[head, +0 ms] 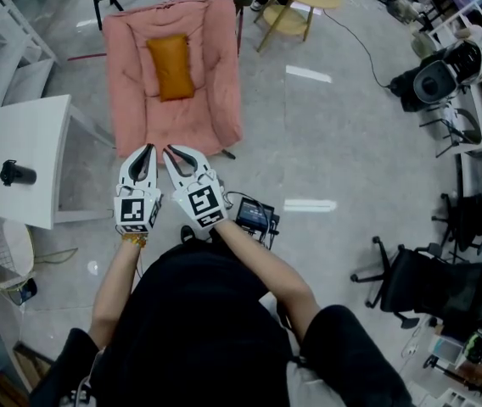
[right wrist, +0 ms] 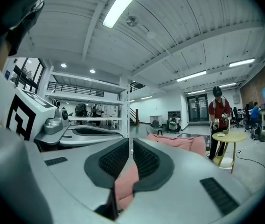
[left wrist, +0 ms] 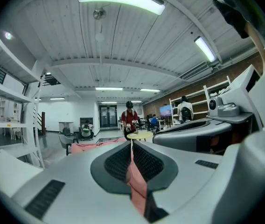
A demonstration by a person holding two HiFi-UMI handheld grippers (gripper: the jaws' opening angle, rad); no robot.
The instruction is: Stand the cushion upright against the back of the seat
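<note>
- Left claw (head: pixel 148 149) and right claw (head: pixel 170 151) are hovering side by side in the head view, tips almost meeting, just short of the pink chair (head: pixel 215 100); the orange cushion (head: pixel 170 66) is lying in the middle of that chair, well apart from both.
- Left gripper view: the left claw (left wrist: pixel 131 143) is showing its jaws pressed together, nothing between them; the pink chair (left wrist: pixel 93 146) is sitting beyond.
- Right gripper view: the right claw (right wrist: pixel 131 143) is likewise showing closed, empty jaws; the pink chair (right wrist: pixel 174 141) is sitting ahead; a person in a red top (right wrist: pixel 219 111) is standing by a round yellow table (right wrist: pixel 228 136).
</note>
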